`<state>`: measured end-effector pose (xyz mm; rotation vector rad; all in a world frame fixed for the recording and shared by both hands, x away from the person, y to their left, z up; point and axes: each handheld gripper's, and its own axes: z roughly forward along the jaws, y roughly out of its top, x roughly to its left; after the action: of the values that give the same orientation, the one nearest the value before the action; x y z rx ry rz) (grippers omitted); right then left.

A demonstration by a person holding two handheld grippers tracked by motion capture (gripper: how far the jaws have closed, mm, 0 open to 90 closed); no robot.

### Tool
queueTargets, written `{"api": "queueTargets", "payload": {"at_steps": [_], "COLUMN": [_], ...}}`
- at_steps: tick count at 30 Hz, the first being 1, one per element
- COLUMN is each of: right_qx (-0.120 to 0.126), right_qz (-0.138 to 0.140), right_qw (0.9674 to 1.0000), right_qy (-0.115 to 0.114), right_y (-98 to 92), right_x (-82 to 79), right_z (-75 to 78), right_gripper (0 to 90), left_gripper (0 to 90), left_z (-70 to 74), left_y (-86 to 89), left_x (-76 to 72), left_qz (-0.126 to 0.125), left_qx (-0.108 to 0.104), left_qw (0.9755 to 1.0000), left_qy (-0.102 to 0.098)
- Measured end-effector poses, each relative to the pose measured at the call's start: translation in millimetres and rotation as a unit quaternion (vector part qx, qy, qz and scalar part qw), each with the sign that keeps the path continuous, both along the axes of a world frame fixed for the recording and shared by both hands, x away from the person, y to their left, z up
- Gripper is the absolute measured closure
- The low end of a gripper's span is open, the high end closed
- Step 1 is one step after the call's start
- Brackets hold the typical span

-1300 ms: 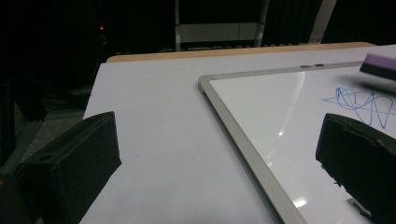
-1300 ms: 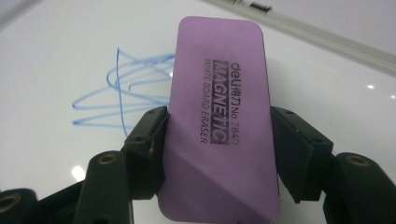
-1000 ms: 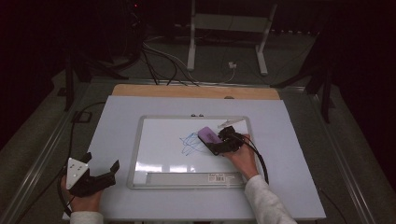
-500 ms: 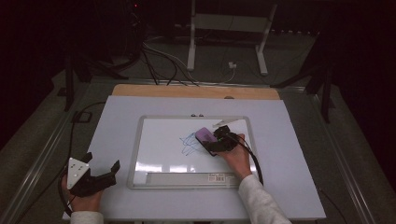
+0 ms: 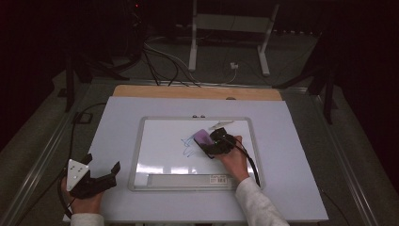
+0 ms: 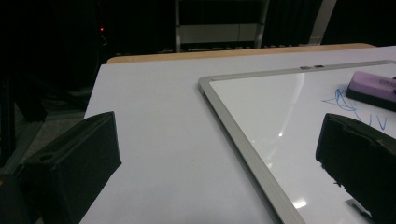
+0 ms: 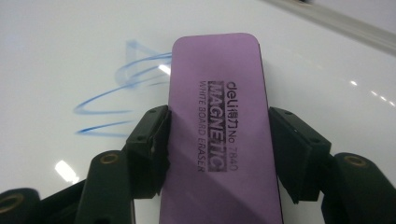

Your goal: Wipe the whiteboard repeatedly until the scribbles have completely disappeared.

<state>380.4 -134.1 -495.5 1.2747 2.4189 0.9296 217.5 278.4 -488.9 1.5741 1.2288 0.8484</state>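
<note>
On the whiteboard [image 5: 155, 155], near its far right corner, the purple eraser [image 7: 217, 121] is pinched across its width by the right gripper [image 7: 217, 154], its long axis pointing toward the blue scribble [image 7: 116, 93] just left, while the left gripper [image 5: 94, 176] is held spread off the board's near left corner.

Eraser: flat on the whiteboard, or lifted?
Flat. The purple eraser lies label up on the whiteboard, over the blue scribble, with the right gripper clamped on its sides.

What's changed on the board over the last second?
The right gripper has just closed its jaws on the purple eraser, sliding it slightly left across the blue scribble. The left gripper rests open beside the whiteboard, unmoved.
</note>
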Motion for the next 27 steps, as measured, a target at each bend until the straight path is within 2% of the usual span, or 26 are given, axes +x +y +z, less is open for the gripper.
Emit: {"api": "queueTargets", "payload": {"at_steps": [3, 5, 7, 10, 16, 19, 22, 27], "right_qx": [0.006, -0.002, 0.009, 0.008, 0.011, 0.007, 0.007, 0.004], "right_qz": [-0.016, -0.017, -0.005, 0.022, 0.074, 0.085, 0.067, -0.005], "right_qw": [0.9999, 0.9998, 0.9999, 0.9997, 0.9972, 0.9963, 0.9977, 1.0000], "right_qy": [0.003, -0.002, 0.007, 0.006, 0.008, 0.010, 0.008, 0.002], "right_y": [-6.2, -3.7, -0.6, 8.5, 27.7, 31.1, 26.8, 7.5], "right_x": [3.3, 1.2, -1.5, -8.9, -22.8, -24.9, -21.2, -8.0], "right_z": [-0.6, -0.1, -0.3, -0.3, -0.1, 0.6, 0.4, -0.2], "right_gripper": [41.3, 41.3, 41.3, 41.3, 41.3, 41.3, 41.3, 41.3], "left_gripper": [0.6, 0.6, 0.6, 0.6, 0.6, 0.6, 0.6, 0.6], "left_z": [-0.4, -0.6, -0.5, -0.7, -0.5, -0.5, -0.3, -0.5], "left_y": [-0.4, -1.1, -1.7, -2.2, -1.9, -1.4, -0.9, -0.7], "left_x": [0.6, 1.0, 1.1, 1.3, 1.0, 1.0, 0.7, 0.8], "left_qz": [0.000, -0.001, -0.002, -0.002, -0.001, -0.001, 0.000, 0.000], "left_qx": [0.000, 0.001, 0.002, 0.003, 0.002, 0.001, 0.001, 0.000], "left_qw": [1.0000, 1.0000, 1.0000, 1.0000, 1.0000, 1.0000, 1.0000, 1.0000], "left_qy": [0.001, 0.002, 0.002, 0.002, 0.002, 0.002, 0.001, 0.001]}}
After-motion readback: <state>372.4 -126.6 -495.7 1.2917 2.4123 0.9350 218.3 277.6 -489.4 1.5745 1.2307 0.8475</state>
